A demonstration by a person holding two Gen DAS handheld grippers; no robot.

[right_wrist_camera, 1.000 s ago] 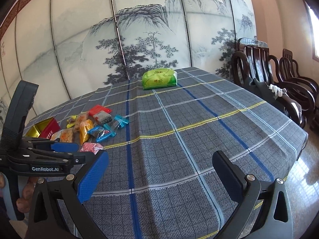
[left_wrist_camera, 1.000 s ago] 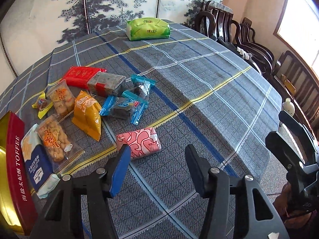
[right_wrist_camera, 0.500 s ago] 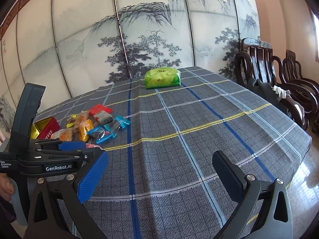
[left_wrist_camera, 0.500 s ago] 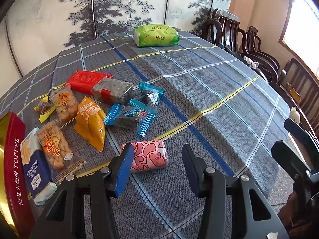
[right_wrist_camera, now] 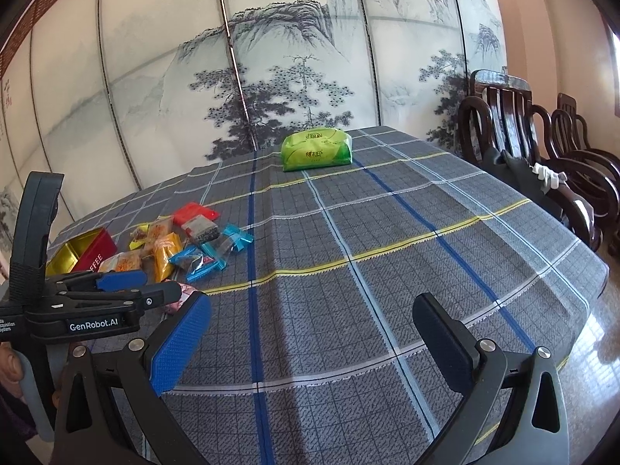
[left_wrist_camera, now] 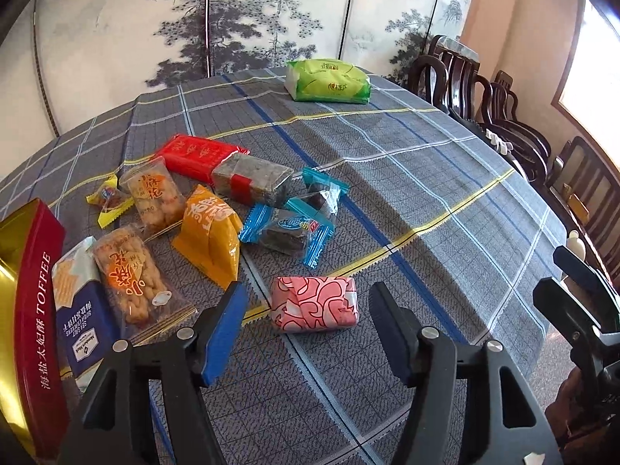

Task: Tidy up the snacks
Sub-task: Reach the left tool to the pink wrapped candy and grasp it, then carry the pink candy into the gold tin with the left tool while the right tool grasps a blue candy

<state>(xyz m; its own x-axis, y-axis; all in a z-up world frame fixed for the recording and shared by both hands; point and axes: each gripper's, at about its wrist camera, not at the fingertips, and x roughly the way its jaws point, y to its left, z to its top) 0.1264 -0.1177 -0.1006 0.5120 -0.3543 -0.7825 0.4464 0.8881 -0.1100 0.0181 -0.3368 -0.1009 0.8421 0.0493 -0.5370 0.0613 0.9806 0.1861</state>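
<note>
Hovering low over the checked tablecloth [left_wrist_camera: 426,178] with the left gripper [left_wrist_camera: 306,325], jaws standing well apart and holding nothing. Lying just ahead, in line with the gap between the fingers but not yet between them, the pink packet [left_wrist_camera: 314,304], flat on the cloth and apart from the other snacks. Looking light and soft: a thin, crinkled wrapper, probably slippery, likely yielding under a squeeze. Judging the short sides the best place to grip, low and across the middle of the body, not on the folded wrapper ends, with gentle pressure to avoid crushing what is inside. Sitting at the far left edge, the red toffee tin [left_wrist_camera: 35,310], open and showing a gold inside, probably the place for sorting. Crowding between tin and packet, the orange pouch [left_wrist_camera: 209,236] and the clear bag of twists [left_wrist_camera: 130,271]. Waiting off to the side over bare cloth, the right gripper [right_wrist_camera: 310,341], jaws also wide apart and empty.
</note>
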